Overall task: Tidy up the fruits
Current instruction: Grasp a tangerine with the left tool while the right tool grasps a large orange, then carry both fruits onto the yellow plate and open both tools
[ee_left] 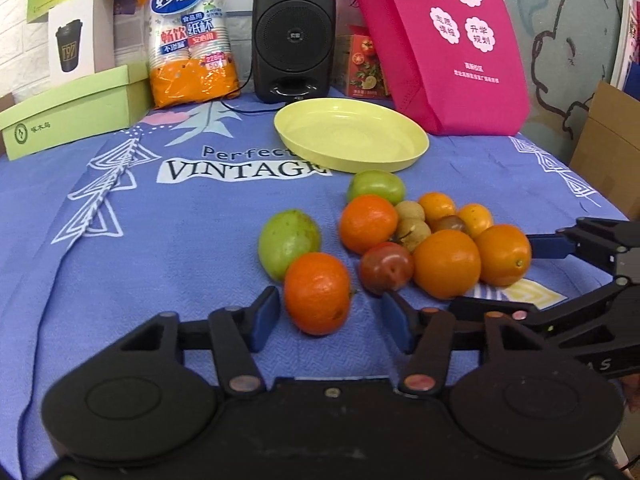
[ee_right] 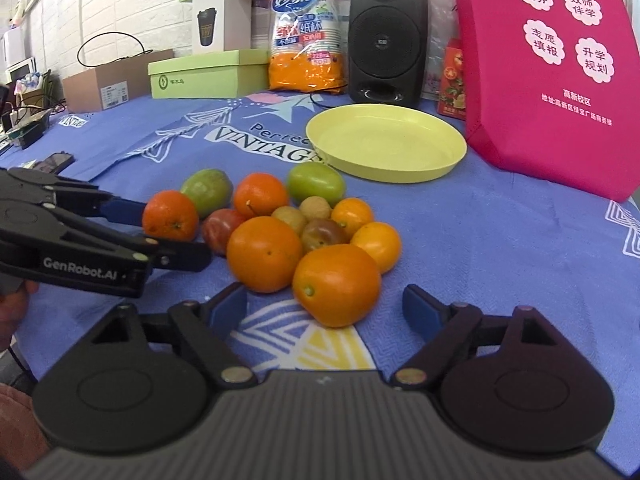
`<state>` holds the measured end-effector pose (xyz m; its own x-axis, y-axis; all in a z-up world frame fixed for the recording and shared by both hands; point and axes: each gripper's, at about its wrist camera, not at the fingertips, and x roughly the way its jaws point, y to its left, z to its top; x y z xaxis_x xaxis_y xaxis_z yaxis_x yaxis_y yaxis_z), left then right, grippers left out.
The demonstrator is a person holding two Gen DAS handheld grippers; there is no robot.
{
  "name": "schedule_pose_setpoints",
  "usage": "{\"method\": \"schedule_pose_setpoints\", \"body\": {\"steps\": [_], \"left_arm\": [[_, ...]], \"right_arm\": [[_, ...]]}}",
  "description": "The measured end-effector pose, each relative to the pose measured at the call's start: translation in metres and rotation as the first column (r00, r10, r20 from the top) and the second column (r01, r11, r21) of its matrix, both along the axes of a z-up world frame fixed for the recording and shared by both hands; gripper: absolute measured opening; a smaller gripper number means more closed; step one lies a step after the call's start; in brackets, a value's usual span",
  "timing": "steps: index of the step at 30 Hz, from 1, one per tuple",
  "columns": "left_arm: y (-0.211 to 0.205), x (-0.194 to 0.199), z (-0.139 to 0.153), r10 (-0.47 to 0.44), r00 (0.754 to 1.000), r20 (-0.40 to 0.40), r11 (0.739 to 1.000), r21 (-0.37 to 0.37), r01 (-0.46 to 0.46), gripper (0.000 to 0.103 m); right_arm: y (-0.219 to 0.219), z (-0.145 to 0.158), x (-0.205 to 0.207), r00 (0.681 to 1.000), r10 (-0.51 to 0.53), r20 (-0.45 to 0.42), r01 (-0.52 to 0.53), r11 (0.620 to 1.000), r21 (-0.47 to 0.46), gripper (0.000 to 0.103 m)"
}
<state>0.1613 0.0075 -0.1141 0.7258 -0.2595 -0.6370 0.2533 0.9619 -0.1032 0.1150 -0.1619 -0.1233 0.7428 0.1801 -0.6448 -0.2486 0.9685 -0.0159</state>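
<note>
The left gripper (ee_left: 330,320) is seen with fingers spread wide, a small orange (ee_left: 318,293) sitting between the blue pads (ee_left: 267,316), not pinched. The right gripper (ee_right: 326,308) is likewise held apart, a large orange (ee_right: 337,285) framed between its fingers, untouched. Just beyond, the remaining fruit is heaped in a cluster on the blue cloth (ee_left: 160,240) over the desk: oranges, two green fruits (ee_left: 288,242), a reddish one (ee_left: 386,267). Farther back, a yellow plate (ee_right: 400,168) is seen empty, backed by a black speaker (ee_left: 294,32) and a pink bag (ee_right: 552,80).
</note>
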Motion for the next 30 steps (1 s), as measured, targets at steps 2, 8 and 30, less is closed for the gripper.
{"method": "schedule_pose_setpoints", "body": {"steps": [2, 8, 30], "left_arm": [[0.0, -0.001, 0.0, -0.007, 1.0, -0.002, 1.0, -0.013, 0.007, 0.046], [0.008, -0.005, 0.001, 0.002, 1.0, -0.009, 0.998, -0.055, -0.002, 0.038], [0.011, -0.027, 0.013, 0.004, 1.0, 0.004, 0.998, -0.065, -0.004, 0.034]], "right_arm": [[-0.001, 0.0, 0.002, 1.0, 0.003, -0.002, -0.003, 1.0, 0.011, 0.084], [0.001, 0.0, 0.0, 0.999, 0.037, 0.013, -0.037, 0.999, 0.024, 0.067], [-0.02, 0.008, -0.016, 0.999, -0.007, 0.037, 0.002, 0.993, 0.116, 0.04]]}}
